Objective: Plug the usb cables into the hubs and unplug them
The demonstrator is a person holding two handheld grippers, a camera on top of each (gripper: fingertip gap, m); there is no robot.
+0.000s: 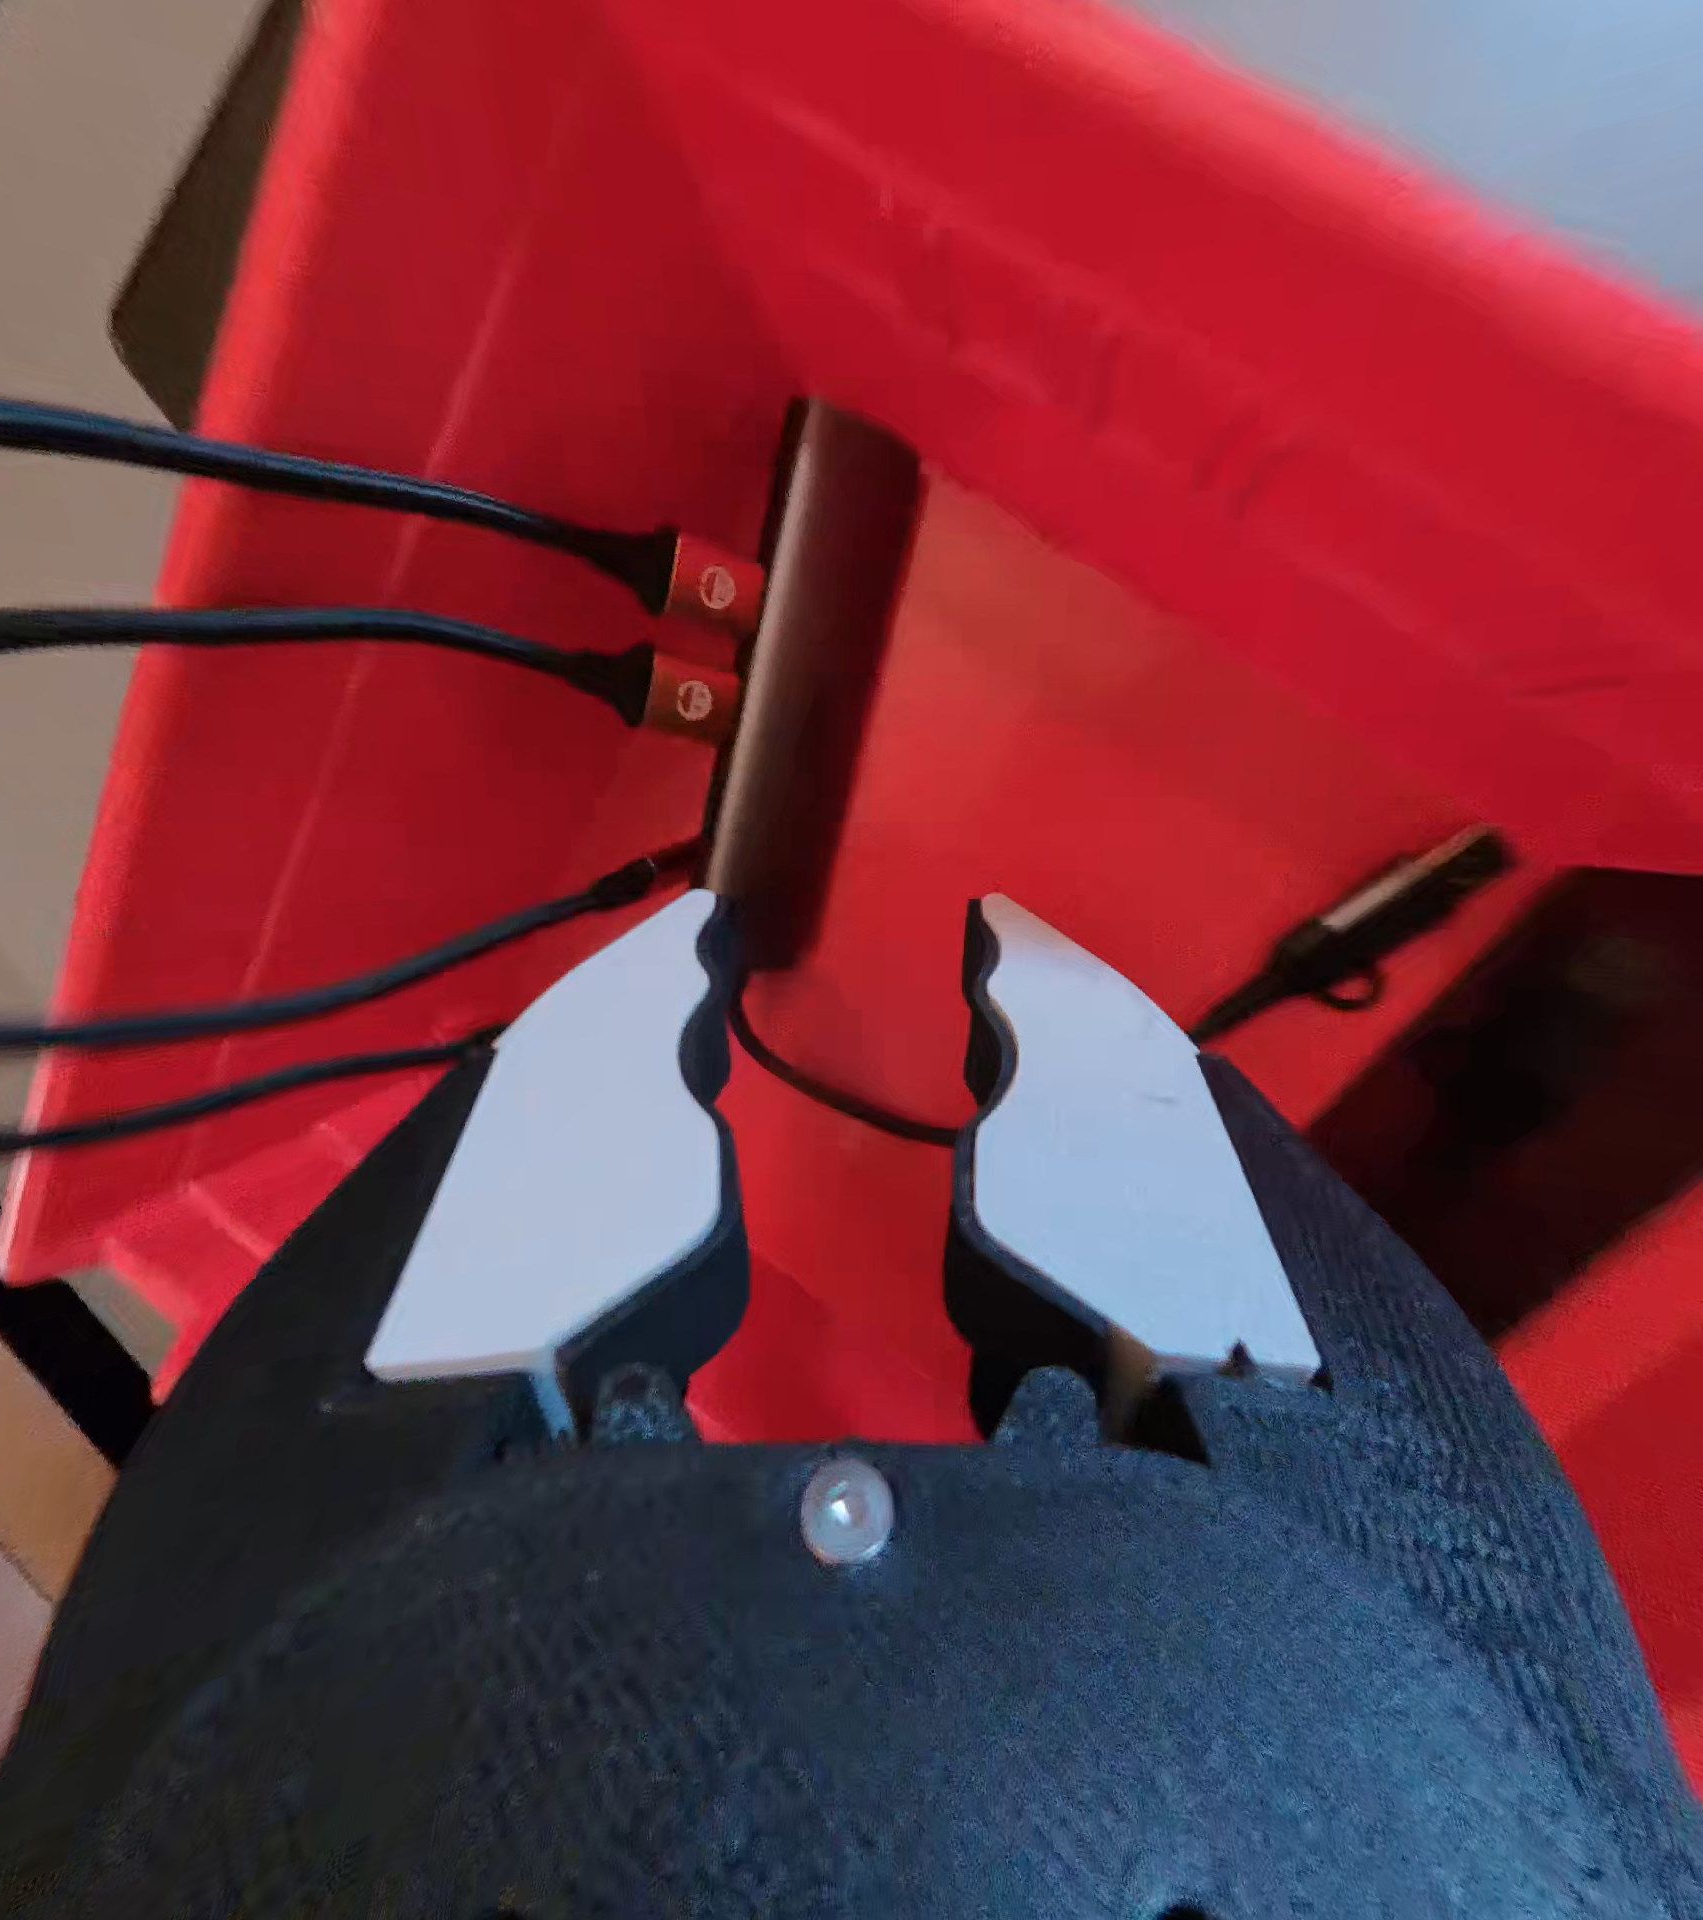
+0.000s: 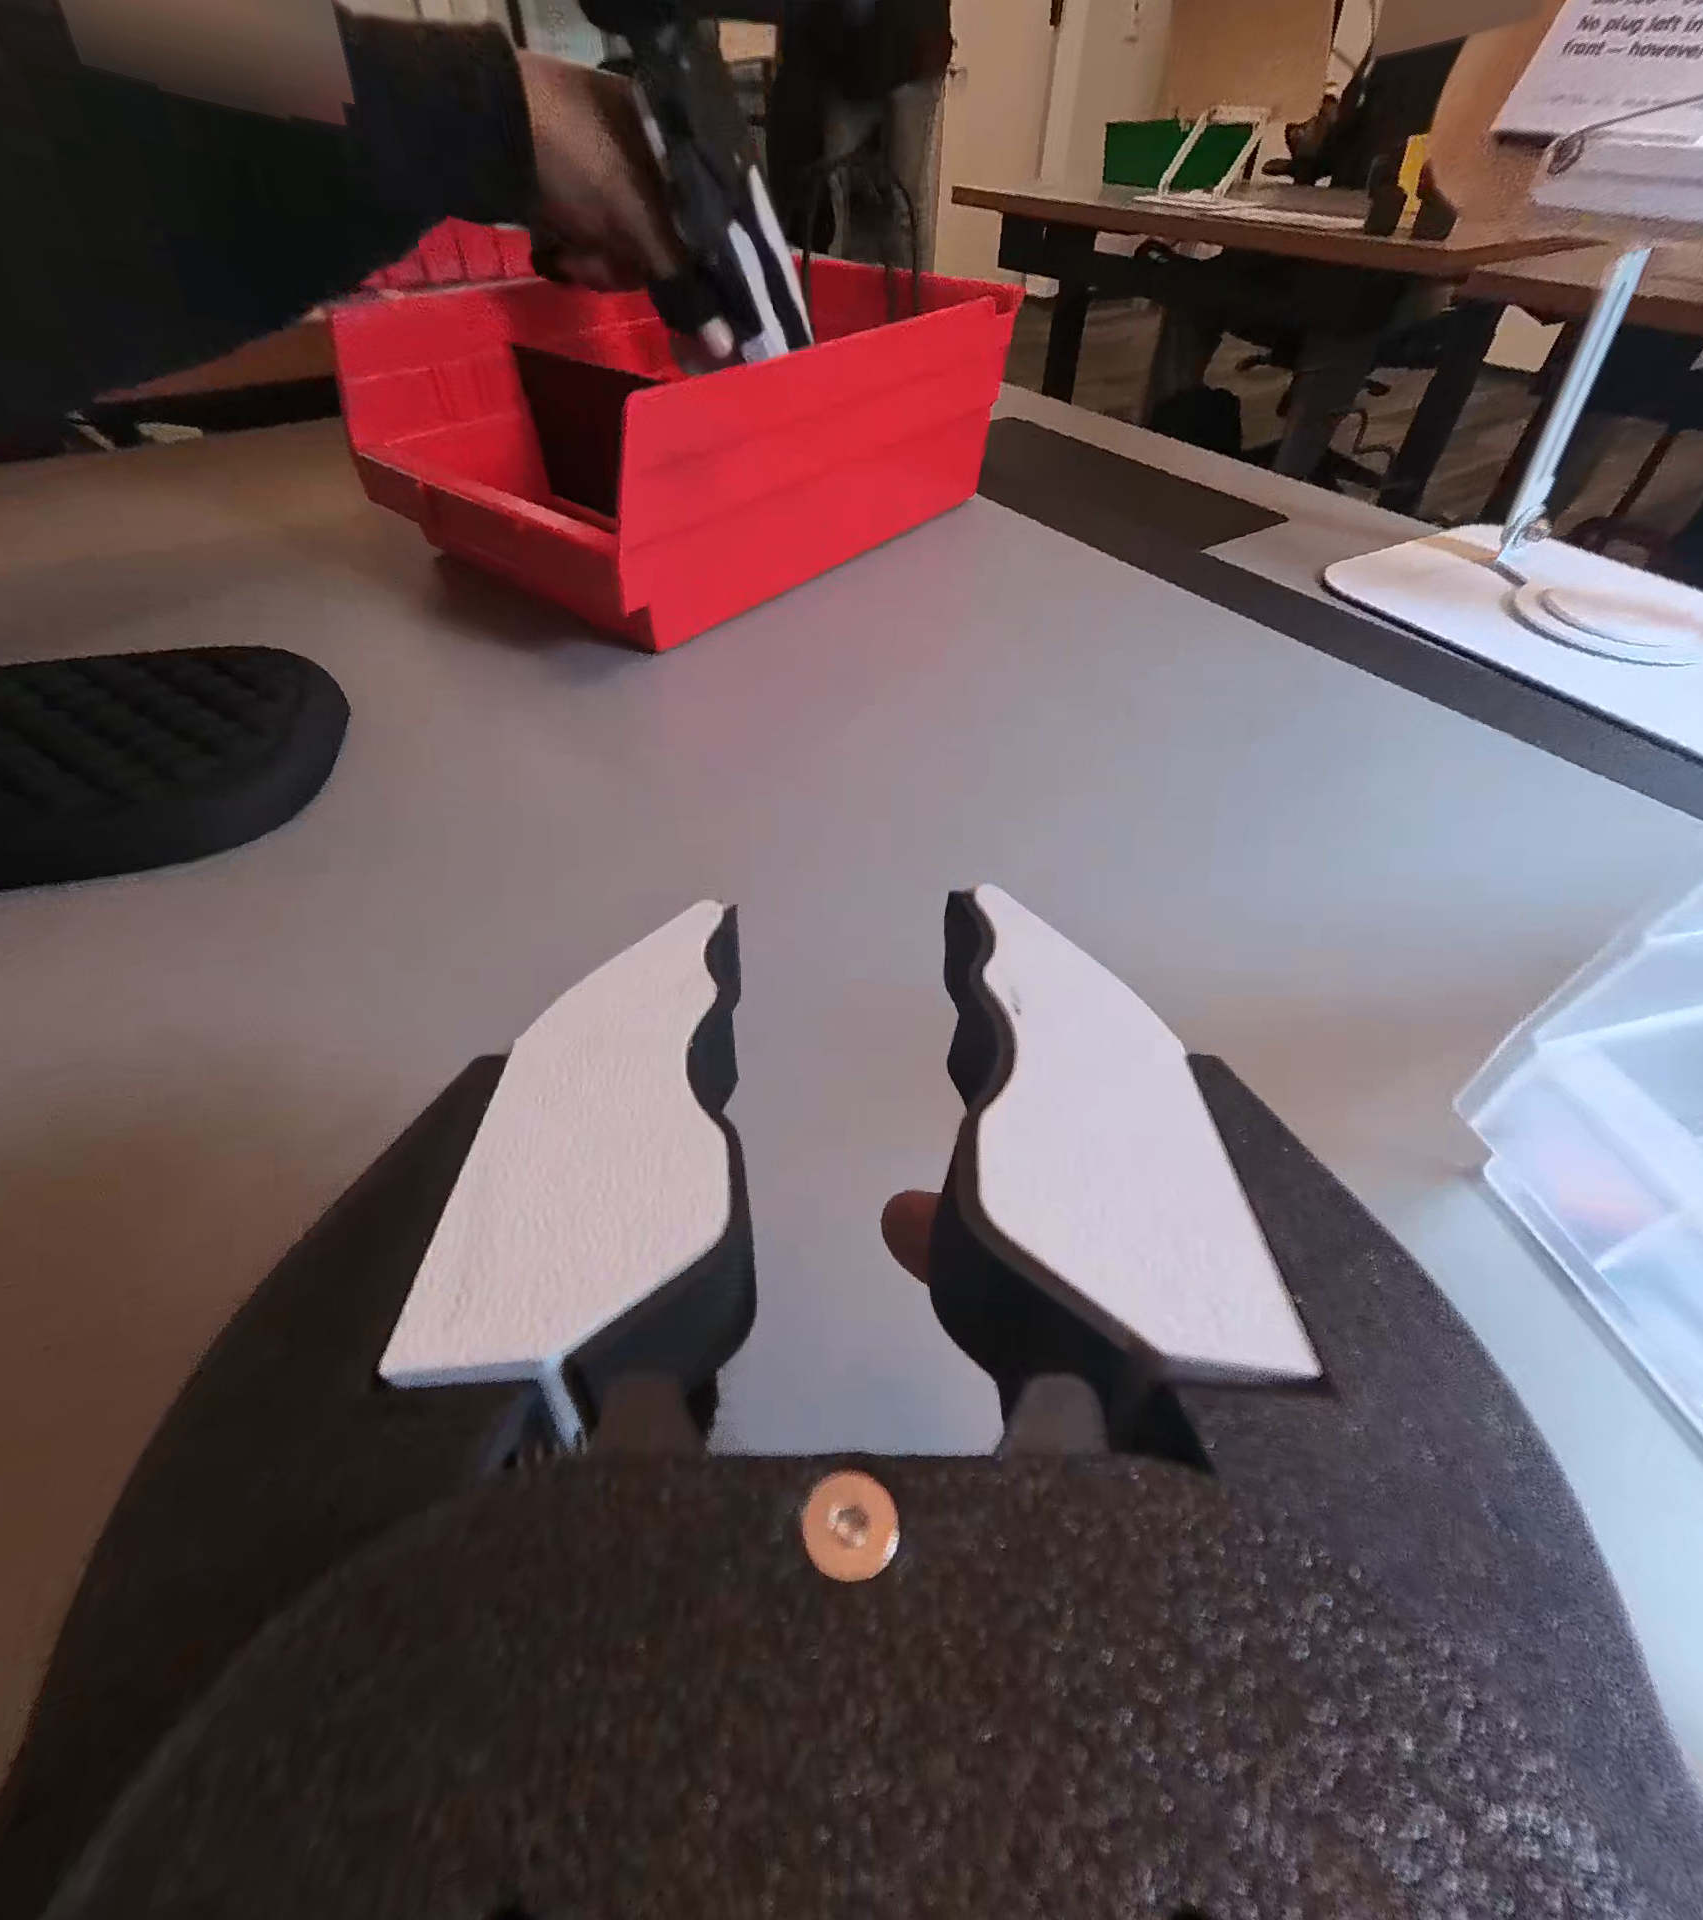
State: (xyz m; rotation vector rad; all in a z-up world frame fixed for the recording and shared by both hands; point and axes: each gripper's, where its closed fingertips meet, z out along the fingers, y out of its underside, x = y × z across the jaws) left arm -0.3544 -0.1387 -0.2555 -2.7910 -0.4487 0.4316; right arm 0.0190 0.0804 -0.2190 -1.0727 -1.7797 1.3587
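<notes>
In the left wrist view a dark grey USB hub lies inside a red bin. Two black cables with orange plugs are plugged into its left side. A thinner black cable meets the hub lower down. A loose dark plug lies in the bin at the right. My left gripper is open, its tips just at the hub's near end, holding nothing. A thin cable loops between its fingers. My right gripper is open and empty over the grey table.
In the right wrist view the red bin stands at the table's far side, with a hand holding the left gripper inside it. A black textured pad lies left. A clear plastic organiser and a white document stand are right. Some 45 cm of space lies between my two pairs of fingers. My left gripper is the nearer one to the loose dark plug: about 8 cm, against 35 cm.
</notes>
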